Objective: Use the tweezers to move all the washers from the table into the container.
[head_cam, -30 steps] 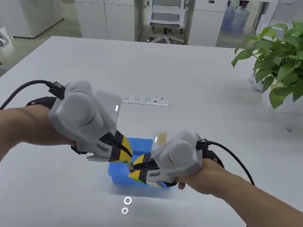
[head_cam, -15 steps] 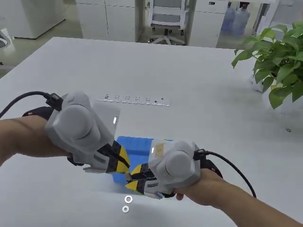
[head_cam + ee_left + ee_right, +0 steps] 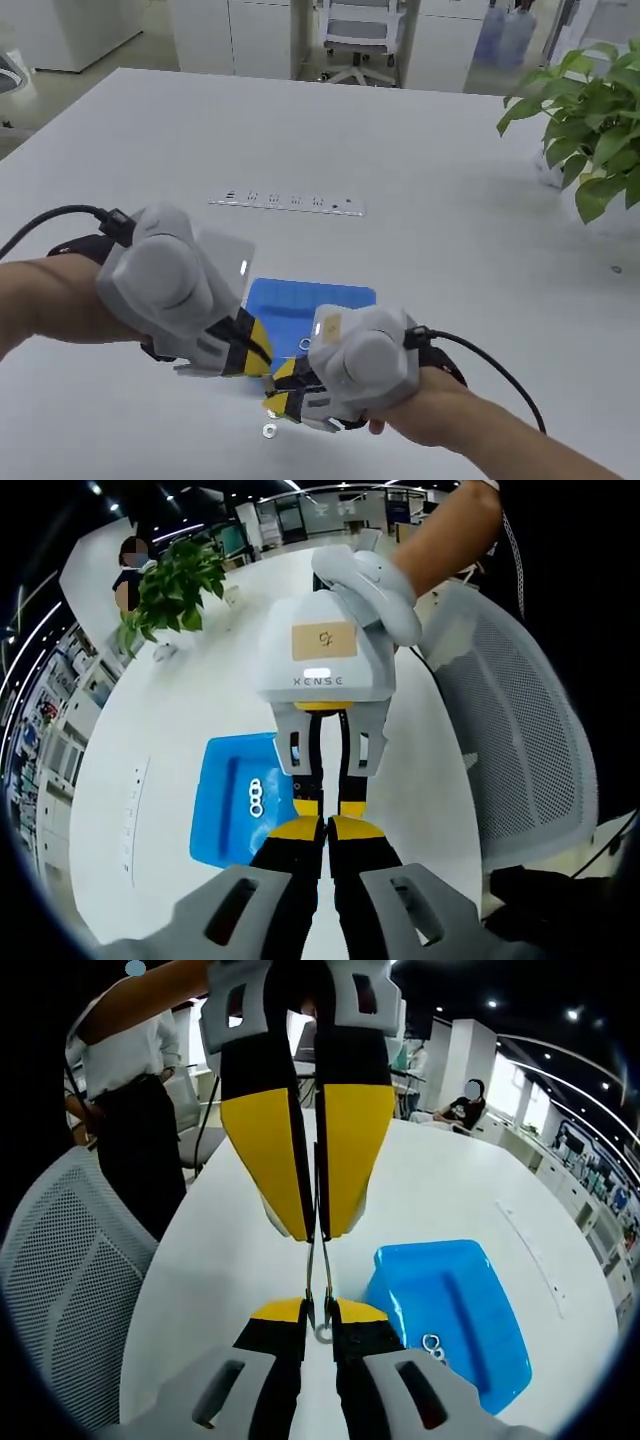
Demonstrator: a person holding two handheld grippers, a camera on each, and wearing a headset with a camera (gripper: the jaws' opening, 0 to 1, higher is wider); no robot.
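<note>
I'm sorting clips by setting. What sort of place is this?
Probably an open-plan office: a big white table with a power strip on it, an office chair behind it, and a potted plant.

The left gripper and right gripper share rounded pale-grey shells, black jaws, yellow pads and long black cables. The right one bears a tan sticker and XENSE lettering. Black straps circle both wrists.
</note>
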